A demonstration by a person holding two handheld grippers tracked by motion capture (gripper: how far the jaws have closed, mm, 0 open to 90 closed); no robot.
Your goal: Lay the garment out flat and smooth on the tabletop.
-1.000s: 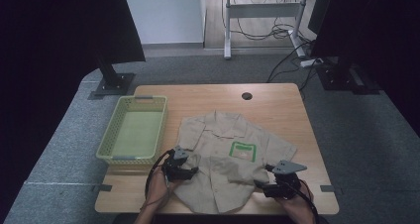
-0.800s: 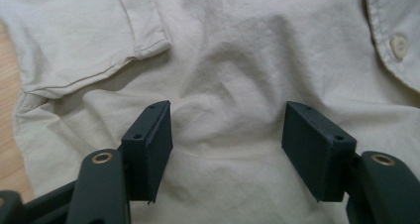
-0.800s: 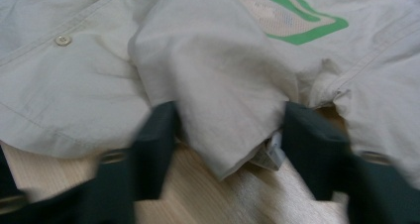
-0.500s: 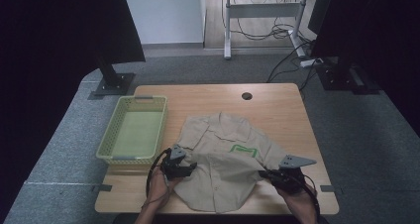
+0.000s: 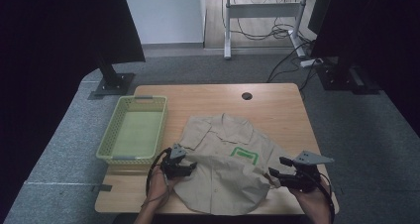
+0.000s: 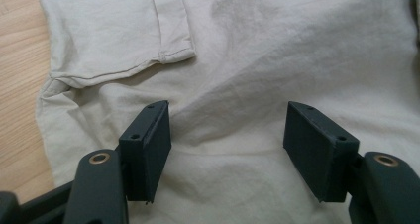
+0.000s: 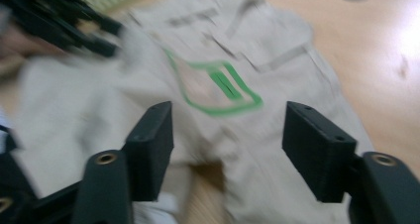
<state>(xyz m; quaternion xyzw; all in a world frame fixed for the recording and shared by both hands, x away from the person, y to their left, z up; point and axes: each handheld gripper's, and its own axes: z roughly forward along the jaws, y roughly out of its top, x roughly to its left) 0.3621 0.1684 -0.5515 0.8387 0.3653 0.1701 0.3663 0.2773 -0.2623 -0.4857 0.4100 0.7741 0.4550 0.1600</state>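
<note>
A beige short-sleeved shirt [image 5: 225, 162] with a green patch [image 5: 243, 154] lies spread on the wooden table [image 5: 277, 105], collar toward the far side. My left gripper [image 5: 185, 168] rests open over the shirt's left edge near the sleeve [image 6: 119, 33], jaws apart above bare cloth [image 6: 233, 110]. My right gripper [image 5: 276, 176] hangs open at the shirt's lower right edge. In the blurred right gripper view the green patch [image 7: 215, 87] lies ahead between the jaws, and the other gripper [image 7: 59, 21] shows at top left.
A yellow-green plastic basket [image 5: 133, 130] stands on the table's left side, beside the shirt. A round cable hole [image 5: 246, 96] sits near the far edge. Black stands [image 5: 111, 75] and cables [image 5: 292, 60] are on the floor beyond.
The right gripper has drawn back to the right, off the shirt's hem, and the cloth has spread flatter. The left gripper stays at the left edge.
</note>
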